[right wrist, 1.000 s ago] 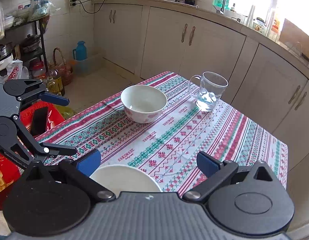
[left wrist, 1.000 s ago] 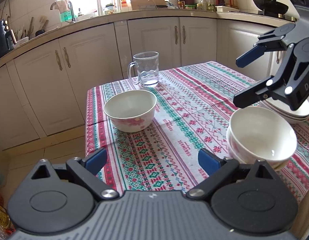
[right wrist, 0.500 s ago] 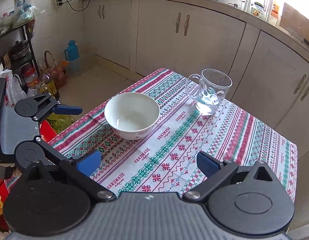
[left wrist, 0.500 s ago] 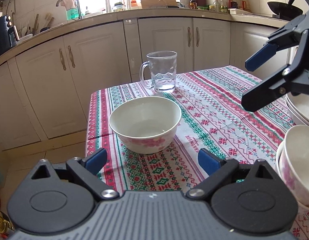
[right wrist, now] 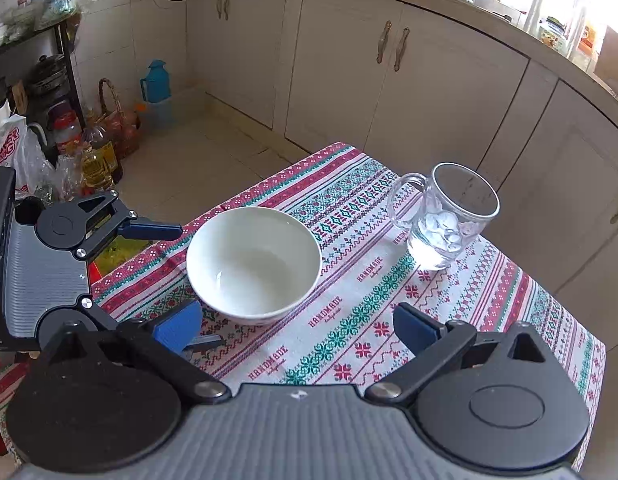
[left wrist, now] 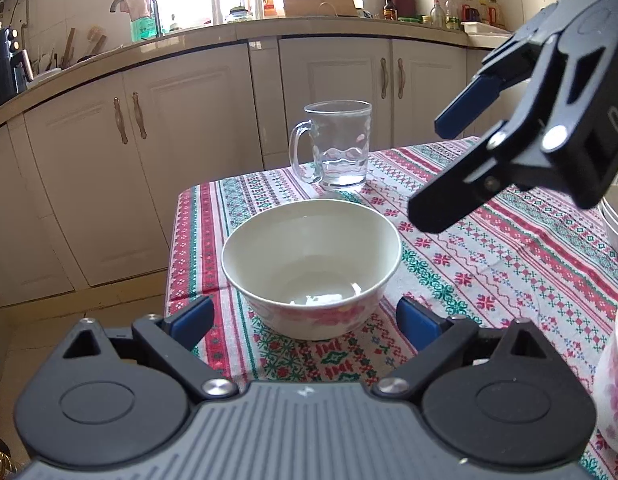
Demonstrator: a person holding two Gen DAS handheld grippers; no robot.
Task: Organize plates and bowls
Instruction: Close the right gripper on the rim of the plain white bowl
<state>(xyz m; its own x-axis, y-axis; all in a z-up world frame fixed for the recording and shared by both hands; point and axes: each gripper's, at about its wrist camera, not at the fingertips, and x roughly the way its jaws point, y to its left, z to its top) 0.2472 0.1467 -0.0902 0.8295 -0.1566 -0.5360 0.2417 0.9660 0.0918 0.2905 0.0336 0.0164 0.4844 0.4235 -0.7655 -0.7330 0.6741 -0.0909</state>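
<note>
A white bowl [left wrist: 309,264] [right wrist: 255,264] with pink flowers on its outside stands upright near the corner of the patterned table [left wrist: 509,248]. My left gripper [left wrist: 303,308] is open, low and close behind the bowl, with a blue pad on each side of its near wall and neither touching. It also shows in the right wrist view as the left gripper [right wrist: 193,284], at the bowl's left. My right gripper [right wrist: 295,316] [left wrist: 429,170] is open and empty, hanging above the cloth just right of the bowl.
A glass mug [left wrist: 341,148] [right wrist: 449,216] with a little water stands behind the bowl. Stacked flowered bowls [left wrist: 613,380] and white plates [left wrist: 615,220] sit at the right edge. Cabinets ring the table; bottles and bags [right wrist: 89,160] crowd the floor.
Both grippers have moved in toward the single bowl, which now looks larger in both views. The stacked bowls have slid to the right edge of the left wrist view. Both jaws stay wide.
</note>
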